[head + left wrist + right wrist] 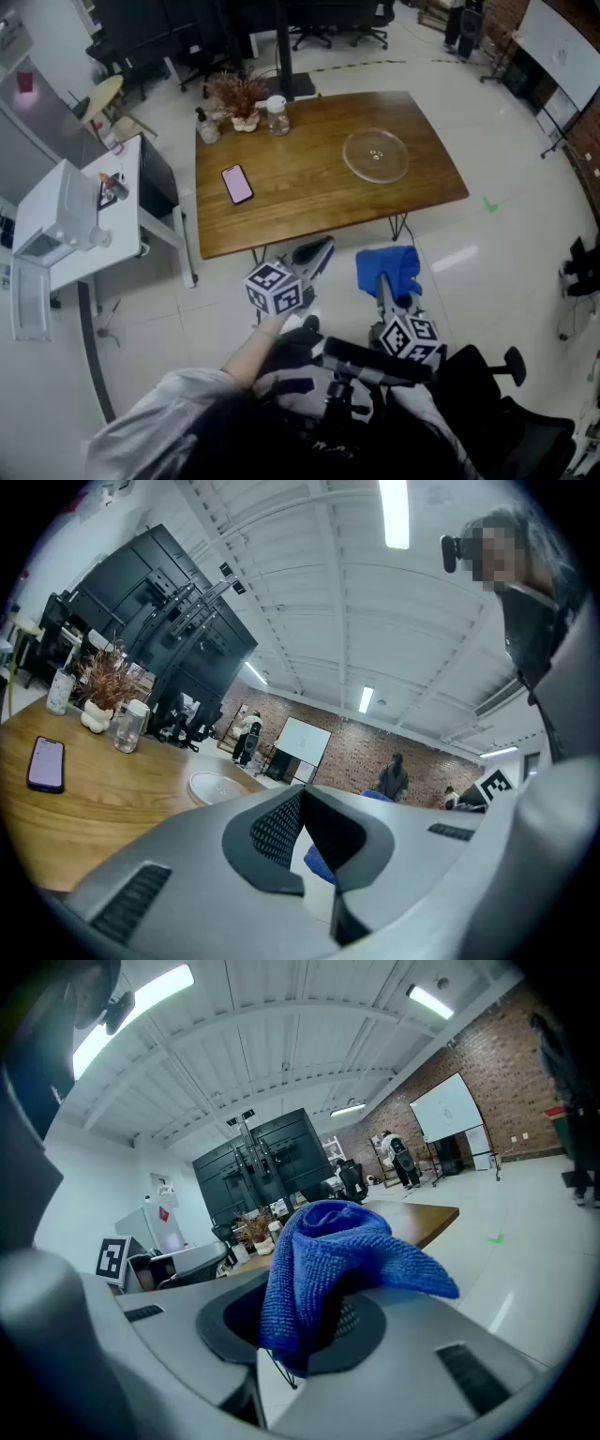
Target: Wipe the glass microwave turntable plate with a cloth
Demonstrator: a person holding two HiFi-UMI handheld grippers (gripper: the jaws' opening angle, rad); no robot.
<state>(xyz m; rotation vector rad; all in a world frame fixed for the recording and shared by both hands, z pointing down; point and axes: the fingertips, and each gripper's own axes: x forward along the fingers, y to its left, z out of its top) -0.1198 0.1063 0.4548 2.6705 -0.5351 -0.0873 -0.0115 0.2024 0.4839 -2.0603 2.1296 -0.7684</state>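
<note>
Plate (376, 155) lies on table (309, 202), right side, well apart from both grippers. Right gripper (382, 281) clamped on blue cloth (394, 265) — left gripper (324, 247) jaws together, empty.

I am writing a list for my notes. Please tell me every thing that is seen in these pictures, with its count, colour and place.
table: one, brown wood, centre
glass plate: one, clear, table's right part
phone: one, pink, table's left part
jar: one, clear with white lid, table's far edge
dried plant: one, reddish brown, beside the jar
small bottle: one, clear, far left corner
side desk: one, white, left of table
cloth: one, blue, before table's near edge
left gripper: grey, fingers together, empty
right gripper: grey, fingers shut on cloth
</note>
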